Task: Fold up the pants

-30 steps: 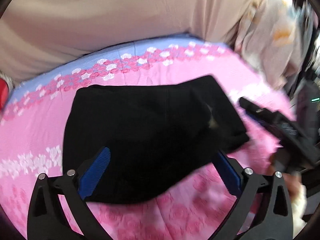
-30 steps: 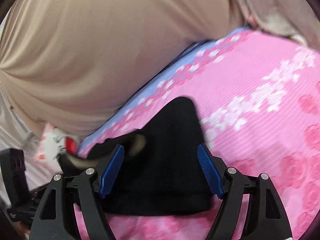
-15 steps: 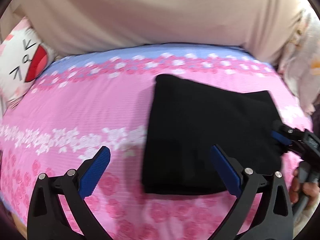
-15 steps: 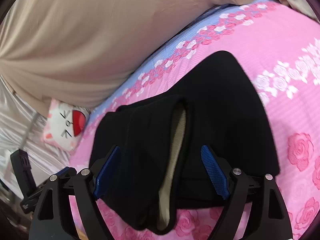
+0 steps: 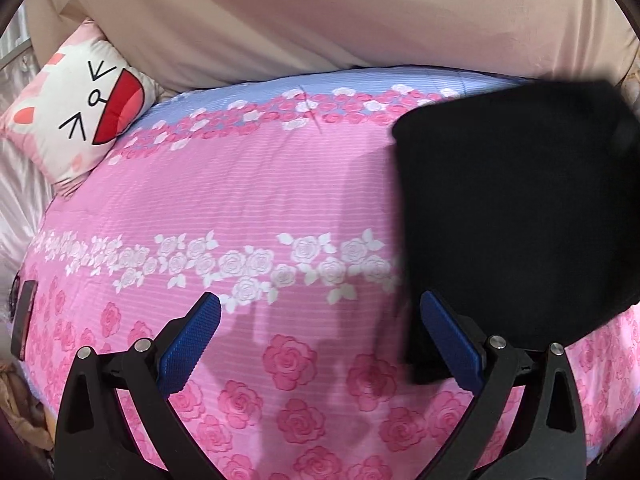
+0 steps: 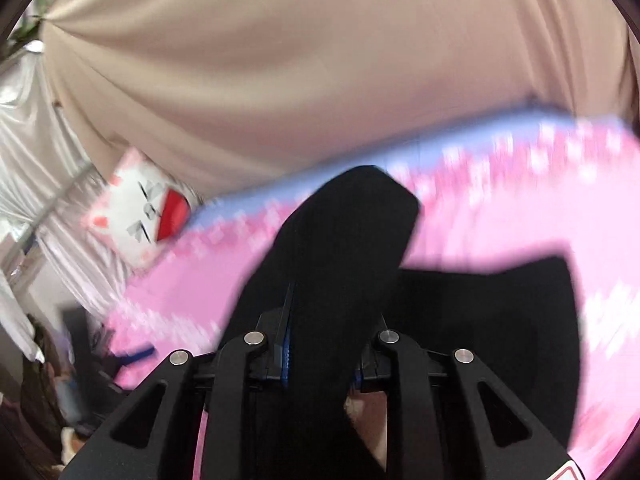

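Observation:
The black pants [image 5: 516, 216] lie folded on the pink rose-print bedspread [image 5: 240, 208], at the right of the left wrist view. My left gripper [image 5: 320, 336] is open and empty, low over the bedspread, its right finger beside the pants' near-left corner. In the right wrist view my right gripper [image 6: 324, 344] is shut on a fold of the black pants [image 6: 340, 248], which rises up between the fingers above the rest of the garment [image 6: 500, 320]. That view is blurred.
A white and pink cat-face cushion [image 5: 80, 108] lies at the bed's far left corner. A beige curtain [image 5: 320, 12] hangs behind the bed. A dark flat object [image 5: 22, 320] sits at the bed's left edge.
My right gripper has closed on a fold of the pants and lifted it. My left gripper has swung left, so the pants now sit at the right of its view.

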A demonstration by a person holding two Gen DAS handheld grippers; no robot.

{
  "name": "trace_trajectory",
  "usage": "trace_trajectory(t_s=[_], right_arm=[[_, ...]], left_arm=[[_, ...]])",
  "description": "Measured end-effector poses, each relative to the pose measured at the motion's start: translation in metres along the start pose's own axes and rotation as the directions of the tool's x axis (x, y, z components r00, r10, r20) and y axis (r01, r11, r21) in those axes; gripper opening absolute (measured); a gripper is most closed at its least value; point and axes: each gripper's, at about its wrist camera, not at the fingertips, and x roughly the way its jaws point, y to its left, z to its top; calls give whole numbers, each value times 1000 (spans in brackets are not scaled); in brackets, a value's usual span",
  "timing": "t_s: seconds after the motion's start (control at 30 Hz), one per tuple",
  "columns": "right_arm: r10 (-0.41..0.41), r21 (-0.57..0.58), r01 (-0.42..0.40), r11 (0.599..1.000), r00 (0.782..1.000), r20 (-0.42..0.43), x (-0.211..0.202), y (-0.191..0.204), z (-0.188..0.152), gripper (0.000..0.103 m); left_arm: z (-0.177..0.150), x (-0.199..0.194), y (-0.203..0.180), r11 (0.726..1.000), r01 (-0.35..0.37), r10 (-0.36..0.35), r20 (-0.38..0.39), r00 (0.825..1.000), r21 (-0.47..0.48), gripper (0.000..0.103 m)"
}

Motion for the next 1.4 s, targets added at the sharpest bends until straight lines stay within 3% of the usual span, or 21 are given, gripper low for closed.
trace_trajectory(t_s=[0.07, 0.13, 0.23, 0.33, 0.4, 0.47, 0.53, 0.63, 0.7, 0.8, 0.83, 0.93, 1.03, 1.07, 1.1, 1.2, 1.27, 1.33, 1.4], right_arm=[[-33, -30, 34, 999, 998, 62, -24, 1, 20, 20], [-73, -51, 76, 996, 996, 56, -30, -8, 27, 22], [-125, 0, 125, 992, 991, -38, -7, -47, 11, 30], [-178, 82, 197, 977, 965, -190, 27, -92, -24, 30], [-123, 164, 154, 974, 975, -185, 24, -109, -37, 34], [-59, 234, 95, 968, 986, -157, 10, -116, -40, 51], [-51, 249, 82, 965, 990, -131, -3, -118, -43, 57], [-46, 237, 82, 968, 987, -155, -4, -120, -53, 57], [-21, 234, 61, 970, 985, -172, 3, -119, -59, 50], [-59, 161, 84, 983, 986, -158, 3, -103, -51, 22], [-42, 144, 57, 988, 993, -106, -10, -95, -42, 7], [-38, 116, 40, 992, 999, -20, -39, -83, -27, 7], [-99, 111, 109, 988, 990, -96, -23, -100, -38, 11], [-118, 127, 136, 982, 983, -141, -12, -109, -46, 22], [-109, 161, 139, 977, 977, -182, -1, -118, -55, 21], [-5, 299, 42, 953, 992, -122, -6, -131, -61, 37], [7, 306, 27, 952, 994, -110, -4, -133, -56, 55], [8, 273, 26, 962, 992, -123, 7, -131, -54, 57], [-14, 228, 46, 973, 990, -138, 18, -124, -52, 37]], left_arm=[[-1, 1, 2, 1000, -5, 5, -1, 1000, -5, 98], [-1, 3, 1, 1000, -2, 2, -9, 1000, -9, 98], [-1, 8, -3, 1000, 2, -2, -20, 1000, -12, 98], [0, 11, -9, 1000, 12, -13, -37, 999, -6, 98], [0, 11, -12, 1000, 29, -29, -40, 999, 0, 98], [0, 8, -14, 998, 61, -61, -36, 997, -2, 98], [1, 7, -15, 995, 101, -101, -36, 994, -8, 98], [1, 10, -22, 988, 154, -155, -61, 986, -17, 98], [1, 14, -31, 984, 176, -177, -78, 981, -14, 98], [4, 12, -41, 984, 179, -179, -77, 981, 0, 98], [4, 11, -42, 983, 181, -181, -75, 981, 4, 98], [6, 4, -49, 982, 188, -186, -58, 981, 28, 98], [5, 5, -53, 980, 194, -191, -61, 980, 42, 98], [4, 7, -54, 980, 196, -193, -69, 979, 43, 98], [4, 10, -55, 980, 195, -192, -77, 978, 43, 98], [3, 13, -56, 979, 196, -190, -88, 978, 53, 98], [3, 15, -58, 978, 202, -196, -90, 976, 56, 98], [3, 16, -60, 976, 211, -205, -92, 974, 53, 98], [3, 15, -61, 976, 211, -205, -92, 974, 53, 98]])
